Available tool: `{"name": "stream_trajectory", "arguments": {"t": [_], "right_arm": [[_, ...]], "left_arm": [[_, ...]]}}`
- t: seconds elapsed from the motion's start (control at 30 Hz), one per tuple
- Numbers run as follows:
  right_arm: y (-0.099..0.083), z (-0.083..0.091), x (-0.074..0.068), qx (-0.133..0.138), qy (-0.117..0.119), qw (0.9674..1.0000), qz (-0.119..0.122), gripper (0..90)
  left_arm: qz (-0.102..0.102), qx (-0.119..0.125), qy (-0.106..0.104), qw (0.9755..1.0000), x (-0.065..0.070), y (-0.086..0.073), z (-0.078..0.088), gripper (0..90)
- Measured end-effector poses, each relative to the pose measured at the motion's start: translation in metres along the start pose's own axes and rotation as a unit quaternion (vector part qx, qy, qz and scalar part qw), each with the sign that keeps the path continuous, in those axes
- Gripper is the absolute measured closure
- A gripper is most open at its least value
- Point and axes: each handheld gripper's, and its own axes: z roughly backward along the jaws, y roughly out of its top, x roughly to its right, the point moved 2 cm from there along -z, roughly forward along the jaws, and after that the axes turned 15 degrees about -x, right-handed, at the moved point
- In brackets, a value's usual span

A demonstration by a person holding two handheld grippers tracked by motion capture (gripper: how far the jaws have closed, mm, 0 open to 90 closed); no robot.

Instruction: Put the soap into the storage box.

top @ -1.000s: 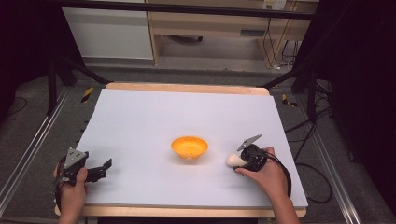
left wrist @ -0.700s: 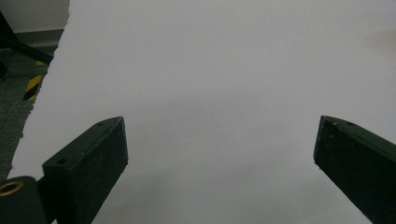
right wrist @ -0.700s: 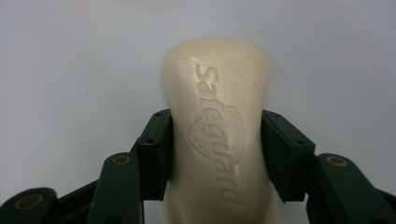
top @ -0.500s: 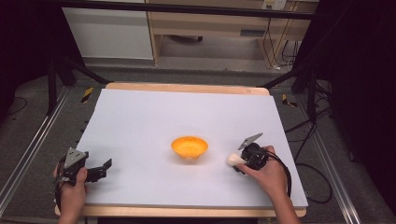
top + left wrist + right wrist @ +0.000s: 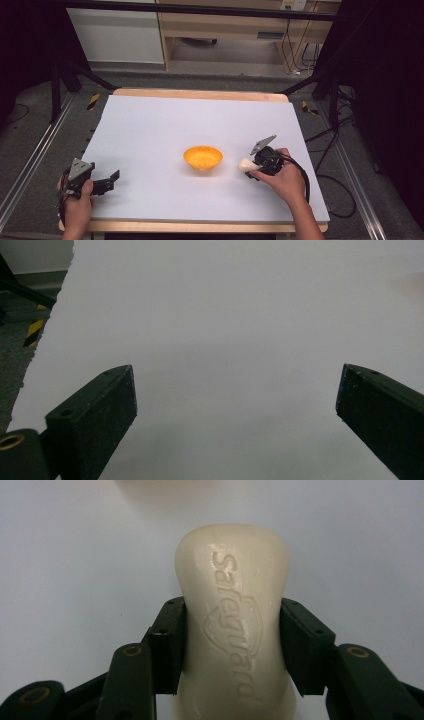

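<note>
A cream bar of soap (image 5: pixel 234 625) with embossed lettering is clamped at its waist between the two black jaws of my right gripper (image 5: pixel 232 645). In the high view that right gripper (image 5: pixel 254 165) holds the soap (image 5: pixel 245 164) just right of an orange bowl (image 5: pixel 202 157) at the middle of the white table (image 5: pixel 165 125). My left gripper (image 5: pixel 111 181) rests near the table's front left corner, jaws spread wide. In the left gripper view the left gripper (image 5: pixel 235 405) has only bare white surface between its fingers.
The table's left edge (image 5: pixel 47 335) and grey floor run beside the left gripper. Black stand legs (image 5: pixel 75 75) and cables (image 5: pixel 325 145) flank the table. A wooden cabinet (image 5: pixel 225 25) stands beyond the far edge.
The right gripper with the soap has edged slightly toward the bowl. The left gripper has not moved.
</note>
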Motion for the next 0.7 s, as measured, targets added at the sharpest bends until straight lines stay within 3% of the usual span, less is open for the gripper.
{"name": "stream_trajectory", "arguments": {"t": [0.27, 0.7], "right_arm": [[0.016, 0.007, 0.001, 0.003, -0.015, 0.9993, 0.034, 49.2], [0.038, 0.014, -0.001, 0.005, -0.019, 0.9979, 0.062, 49.3]], "left_arm": [[0.000, 0.000, 0.000, 1.0000, 0.000, 0.000, 0.000, 2.4], [0.002, 0.002, -0.001, 1.0000, -0.001, 0.000, 0.000, 2.4]]}}
